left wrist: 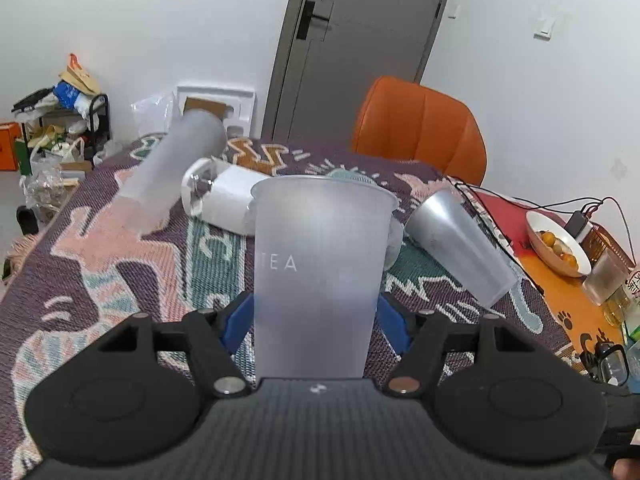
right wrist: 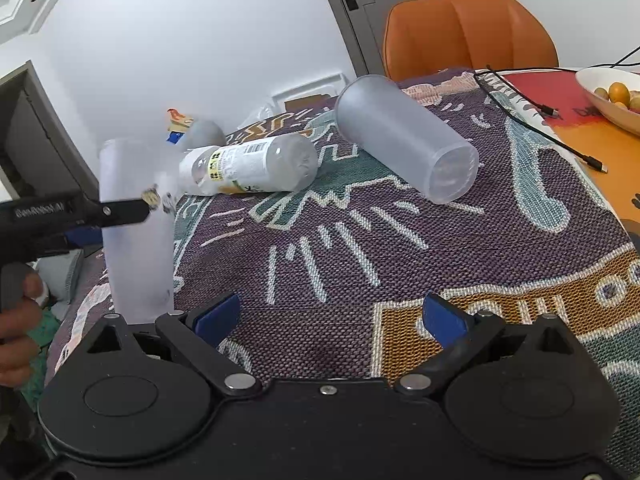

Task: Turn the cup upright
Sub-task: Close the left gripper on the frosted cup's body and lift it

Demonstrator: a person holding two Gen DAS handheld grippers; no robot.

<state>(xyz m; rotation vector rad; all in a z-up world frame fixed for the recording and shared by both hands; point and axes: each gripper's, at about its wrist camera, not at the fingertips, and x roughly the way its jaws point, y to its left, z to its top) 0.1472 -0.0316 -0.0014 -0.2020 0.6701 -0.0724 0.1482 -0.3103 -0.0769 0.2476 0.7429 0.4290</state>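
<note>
My left gripper (left wrist: 316, 320) is shut on a frosted plastic cup (left wrist: 320, 264) marked "TEA", held upright with its open rim on top. The same cup (right wrist: 136, 232) shows at the left of the right wrist view, gripped by the left gripper (right wrist: 120, 210). A second frosted cup (left wrist: 460, 240) lies on its side to the right; it also shows in the right wrist view (right wrist: 404, 140). A third frosted cup (left wrist: 176, 164) lies tilted at the far left. My right gripper (right wrist: 332, 320) is open and empty above the blanket.
A white bottle (right wrist: 248, 168) lies on its side on the patterned blanket (right wrist: 360, 248). An orange chair (left wrist: 420, 128) stands behind the table. At the right are a bowl of fruit (left wrist: 556, 244), black cables (right wrist: 532, 116) and a glass (left wrist: 606, 280).
</note>
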